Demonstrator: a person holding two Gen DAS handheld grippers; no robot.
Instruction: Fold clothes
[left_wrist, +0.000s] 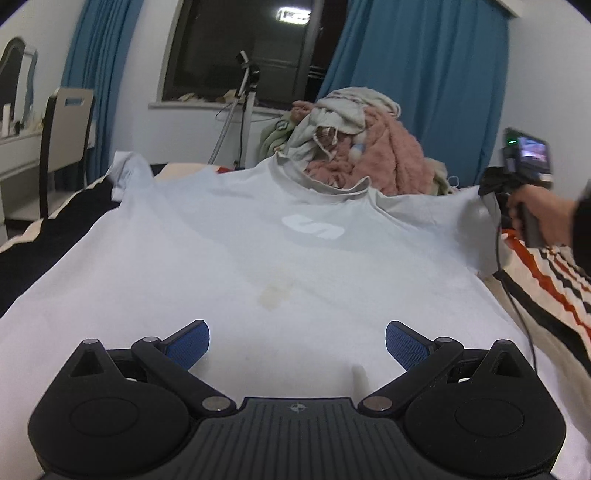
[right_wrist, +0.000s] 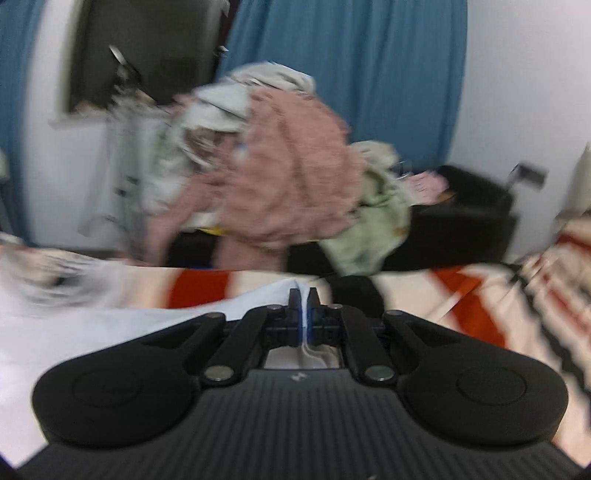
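A white T-shirt (left_wrist: 258, 266) lies spread flat on the bed, collar at the far end, with a pale logo (left_wrist: 313, 229) on the chest and a yellowish stain (left_wrist: 273, 295) below it. My left gripper (left_wrist: 297, 341) hovers open over the near hem, nothing between its blue pads. At the shirt's right sleeve a hand (left_wrist: 543, 218) holds my right gripper (left_wrist: 487, 199). In the blurred right wrist view, that right gripper (right_wrist: 303, 295) is shut on a fold of the white T-shirt (right_wrist: 147, 321), and cloth shows between the pads.
A pile of clothes (left_wrist: 354, 147), pink and beige on top, sits beyond the collar. The striped bedspread (left_wrist: 554, 288) shows on the right, with a cable (left_wrist: 517, 314) trailing across it. A chair (left_wrist: 66, 129) and a tripod (left_wrist: 240, 110) stand at the far left, by the window.
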